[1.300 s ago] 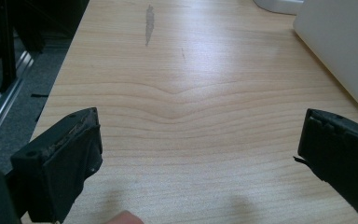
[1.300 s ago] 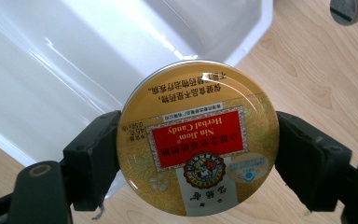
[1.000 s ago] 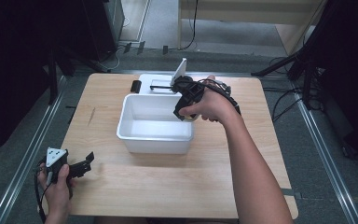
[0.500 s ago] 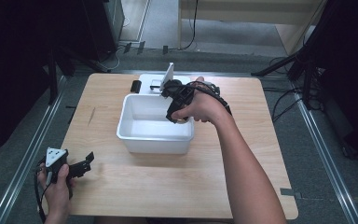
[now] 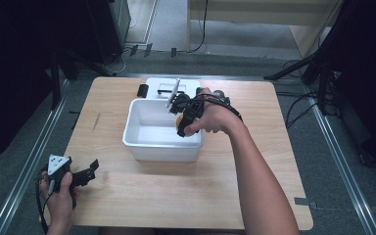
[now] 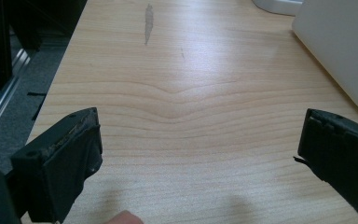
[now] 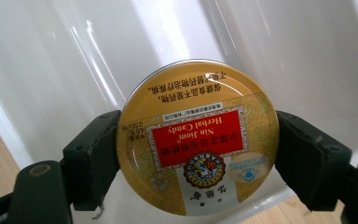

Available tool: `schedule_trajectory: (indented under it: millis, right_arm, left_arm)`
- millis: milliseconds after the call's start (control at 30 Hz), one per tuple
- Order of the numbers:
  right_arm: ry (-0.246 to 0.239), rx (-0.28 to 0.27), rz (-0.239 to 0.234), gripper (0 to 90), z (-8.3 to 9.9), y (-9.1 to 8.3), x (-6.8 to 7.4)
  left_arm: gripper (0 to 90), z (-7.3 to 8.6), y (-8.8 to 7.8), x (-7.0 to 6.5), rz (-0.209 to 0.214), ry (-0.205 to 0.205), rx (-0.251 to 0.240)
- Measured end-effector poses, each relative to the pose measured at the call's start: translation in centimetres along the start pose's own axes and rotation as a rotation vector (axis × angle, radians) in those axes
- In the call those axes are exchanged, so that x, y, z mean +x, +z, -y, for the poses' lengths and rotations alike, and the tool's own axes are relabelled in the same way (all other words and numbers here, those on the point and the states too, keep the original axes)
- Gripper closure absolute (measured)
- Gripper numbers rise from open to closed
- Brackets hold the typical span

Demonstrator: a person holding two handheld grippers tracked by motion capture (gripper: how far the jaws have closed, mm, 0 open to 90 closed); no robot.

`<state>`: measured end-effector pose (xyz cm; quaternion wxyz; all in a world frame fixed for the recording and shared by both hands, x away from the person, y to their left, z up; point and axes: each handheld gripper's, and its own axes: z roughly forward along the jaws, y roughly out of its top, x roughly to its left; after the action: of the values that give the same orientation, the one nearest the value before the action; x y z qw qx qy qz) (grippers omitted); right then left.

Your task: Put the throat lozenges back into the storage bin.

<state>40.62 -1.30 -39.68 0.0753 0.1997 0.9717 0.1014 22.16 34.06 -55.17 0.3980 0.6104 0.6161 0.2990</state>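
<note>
A round yellow candy tin (image 7: 198, 137) with a red label sits clamped between the two black jaws of my right gripper (image 7: 198, 154). In the high view that gripper (image 5: 182, 119) hangs over the right side of a white rectangular bin (image 5: 149, 134), and a bit of the tin (image 5: 180, 121) peeks out below the hand. My left gripper (image 5: 81, 175) rests low at the table's front left corner, held in a hand. Its jaws stand wide apart in the left gripper view (image 6: 198, 154) with only bare wood between them.
Behind the bin lies a white tray (image 5: 159, 83) with a small black item (image 5: 142, 90) beside it. A white card-like piece (image 5: 173, 93) stands tilted near the bin's back rim. The bin's side (image 6: 340, 51) shows at the right of the left gripper view.
My right gripper has moved left and toward the near side, from the back tray to above the bin, carrying the tin. The left gripper has stayed put.
</note>
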Motion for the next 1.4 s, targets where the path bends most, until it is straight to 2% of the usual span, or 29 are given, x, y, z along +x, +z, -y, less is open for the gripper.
schedule_trajectory:
  millis: [300,533,600,800,1167,1400]
  right_arm:
    - [-0.029,0.017,0.005,20.9,0.6,1.9,0.1]
    - [-0.052,0.028,0.014,20.8,0.8,2.8,0.1]
    - [-0.047,0.039,0.018,20.9,0.7,3.0,0.1]
    - [-0.074,0.071,0.037,20.8,0.4,3.8,0.3]
    - [-0.073,0.129,0.063,20.6,-0.1,4.5,0.5]
    - [-0.073,0.118,0.090,25.5,0.1,4.1,0.7]
  left_arm:
    - [0.0,0.0,0.0,0.0,0.000,-0.001,0.001]
    - [0.0,0.0,0.0,0.0,0.001,0.003,0.005]
    - [0.0,0.0,0.0,0.0,0.001,0.001,0.004]
    - [0.0,0.0,0.0,0.0,0.001,0.002,0.006]
    - [0.0,0.0,0.0,0.0,0.002,0.002,0.007]
    - [0.0,0.0,0.0,0.0,0.003,0.002,0.008]
